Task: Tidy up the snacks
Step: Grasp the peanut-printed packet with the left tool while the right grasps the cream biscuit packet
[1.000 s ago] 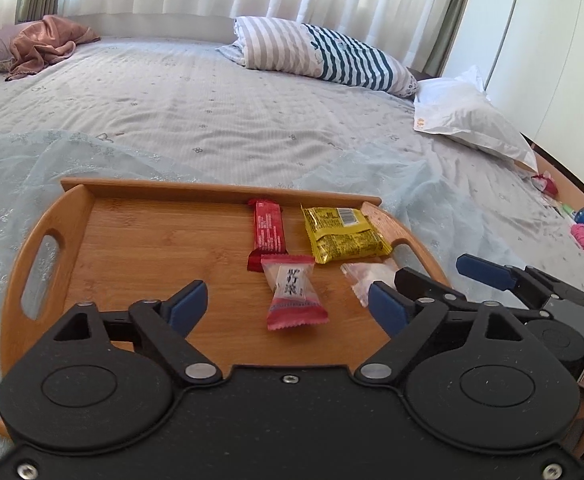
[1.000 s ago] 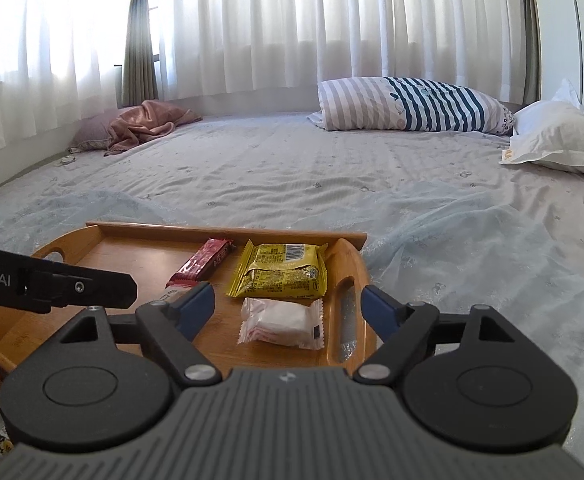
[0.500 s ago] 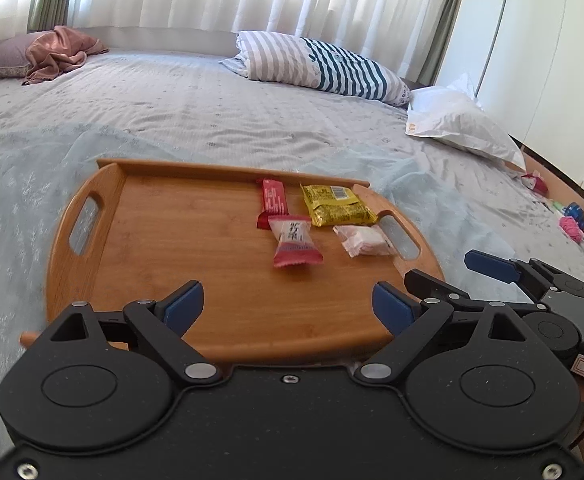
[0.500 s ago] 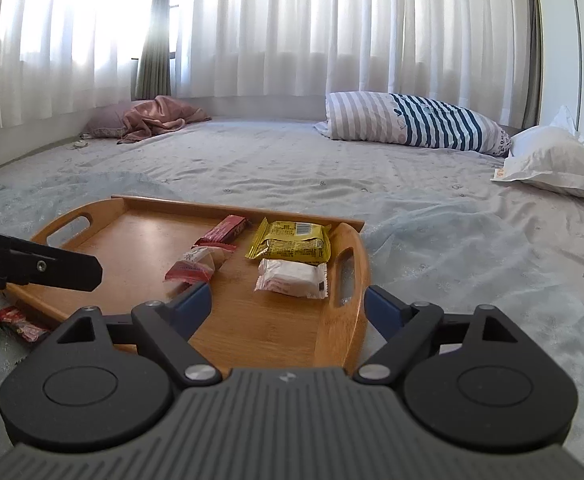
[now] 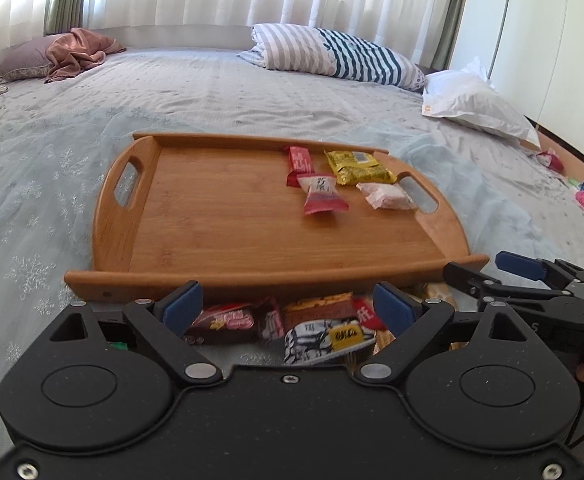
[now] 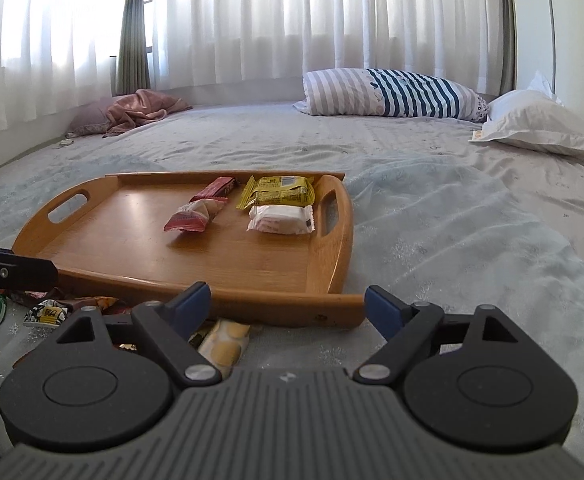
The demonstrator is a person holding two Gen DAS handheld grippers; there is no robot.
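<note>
On the bed (image 5: 212, 92) sits a wooden tray (image 5: 212, 232) holding four snacks at its far right end: a red bar (image 5: 300, 160), a yellow packet (image 5: 358, 168), a pink candy (image 5: 322, 196) and a white packet (image 5: 388, 196). Both the left gripper (image 5: 288, 308) and the right gripper (image 6: 288, 304) hang with jaws wide and empty. More wrappers (image 5: 292, 324) lie just beside the tray's near rim, partly hidden behind the gripper bodies, their labels hard to read.

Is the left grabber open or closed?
Open. The left gripper has its blue fingertips spread wide apart, holding nothing.
</note>
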